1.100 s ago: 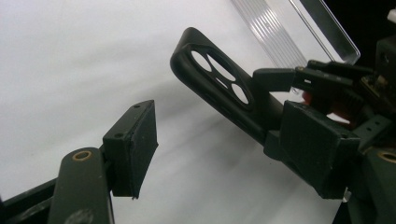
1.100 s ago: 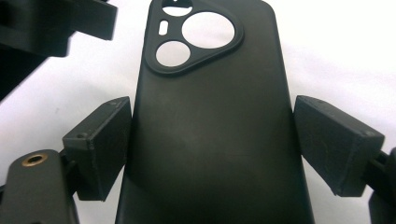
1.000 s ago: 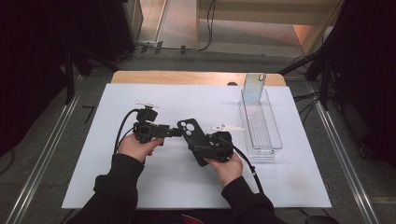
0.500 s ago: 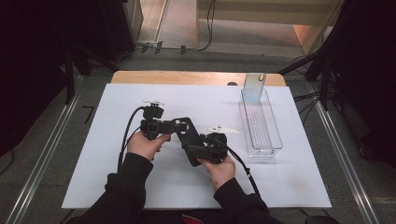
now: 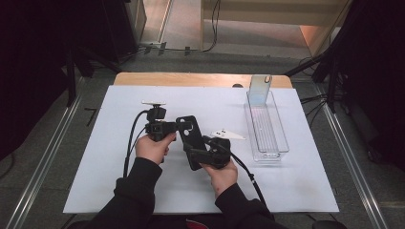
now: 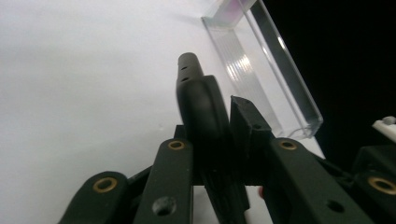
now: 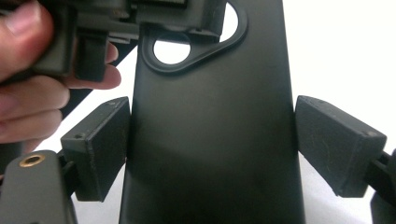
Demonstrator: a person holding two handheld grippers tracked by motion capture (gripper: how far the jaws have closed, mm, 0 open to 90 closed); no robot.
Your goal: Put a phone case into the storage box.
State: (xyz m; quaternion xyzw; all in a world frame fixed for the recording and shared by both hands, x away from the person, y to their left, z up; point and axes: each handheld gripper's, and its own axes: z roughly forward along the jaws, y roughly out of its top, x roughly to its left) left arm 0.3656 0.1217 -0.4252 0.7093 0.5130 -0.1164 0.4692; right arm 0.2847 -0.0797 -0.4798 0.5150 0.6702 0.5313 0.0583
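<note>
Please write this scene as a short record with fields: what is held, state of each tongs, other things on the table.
held thing: black phone case, above the white mat
right tongs: pads on the two long edges of the case, gripping it across its width
left tongs: jaws have just been closing, now pinch the case's top end near the camera cutout
other things: clear tray at the right, a clear phone case standing at its far end

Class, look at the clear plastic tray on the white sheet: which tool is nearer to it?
Right. The right tool sits just beside the clear tray; the left tool lies farther off, beyond the black phone case both grip.
</note>
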